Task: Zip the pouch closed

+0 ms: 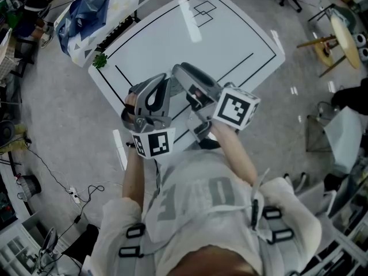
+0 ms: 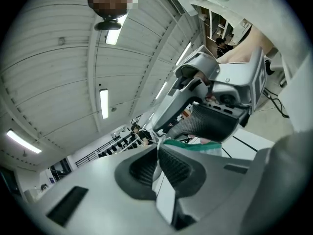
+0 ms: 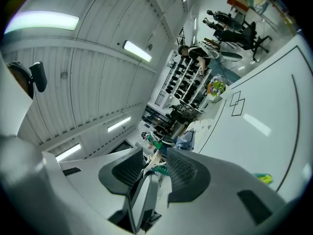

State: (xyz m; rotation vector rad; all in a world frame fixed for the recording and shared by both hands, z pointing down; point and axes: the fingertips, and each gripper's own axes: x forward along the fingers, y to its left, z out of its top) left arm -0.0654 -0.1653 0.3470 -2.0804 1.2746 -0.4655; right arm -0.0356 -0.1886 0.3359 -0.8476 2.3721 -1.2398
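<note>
The person holds both tools close together, above the near edge of the white table with thin black lines (image 1: 230, 33), presumably so that one can anchor the fabric while the other works the zip. The left grey plastic gripper (image 2: 157, 153) has its jaws together on a thin white sheet, which I take for the wall of the soft white fabric pouch with a teal rim (image 2: 195, 144). That grip probably keeps the mouth taut. The pouch hangs between the two tools, off the table, and is hidden in the head view. The right grey plastic gripper (image 3: 155, 163) faces the left one, jaws about half apart. A pale narrow tab and a scrap of teal stand in the gap, likely the zip end, and the pads do not visibly press on it. The dark ribbed rubber pads (image 3: 183, 173) sit in smooth, rounded grey shells, and the ribbing should bite thin cloth well. The fabric looks limp and creased, so it will likely buckle unless held tight
</note>
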